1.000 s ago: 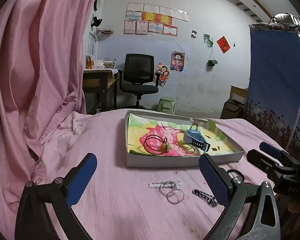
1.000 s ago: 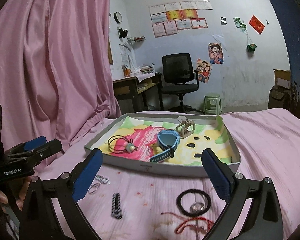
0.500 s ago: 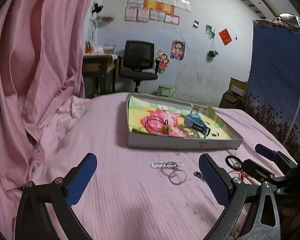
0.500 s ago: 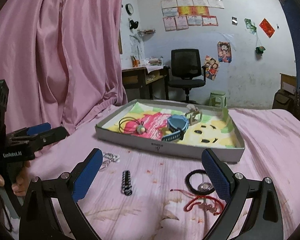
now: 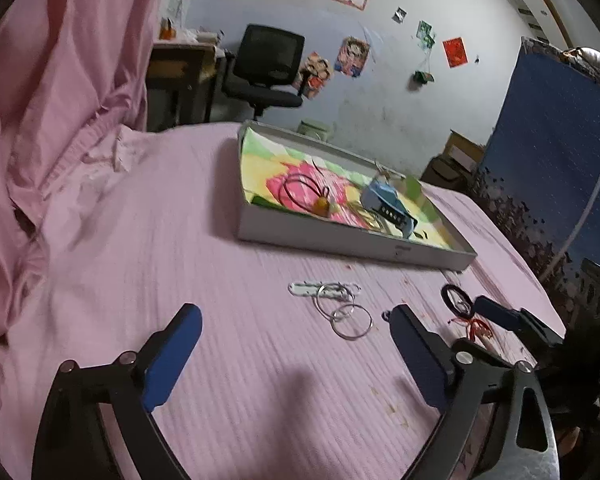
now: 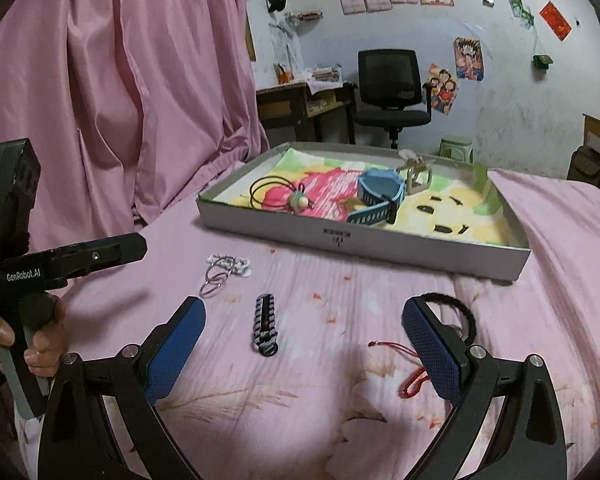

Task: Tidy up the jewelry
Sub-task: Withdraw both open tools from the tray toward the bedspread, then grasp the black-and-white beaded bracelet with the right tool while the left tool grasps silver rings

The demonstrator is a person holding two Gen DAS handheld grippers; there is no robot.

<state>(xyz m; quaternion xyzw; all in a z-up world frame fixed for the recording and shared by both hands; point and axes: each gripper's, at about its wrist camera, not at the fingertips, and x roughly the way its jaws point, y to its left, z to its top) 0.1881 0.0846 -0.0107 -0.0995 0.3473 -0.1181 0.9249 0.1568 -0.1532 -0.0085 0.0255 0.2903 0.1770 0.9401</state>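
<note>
Jewelry tray (image 6: 420, 250); left gripper (image 6: 136, 246) reads "GenRobot.AI".

Both tongs, the left tongs (image 5: 296, 350) and the right tongs (image 6: 304, 344), have black curved frames with silver screws and textured blue pads (image 6: 176, 350), one side arm printed "GenRobot.AI" in white.

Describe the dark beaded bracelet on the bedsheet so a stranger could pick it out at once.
Start at the shallow tray on the pink sheet. On the sheet in front of it lies the dark beaded bracelet, a short straight strip. The silver rings and black hair tie nearby are round loops.
</note>
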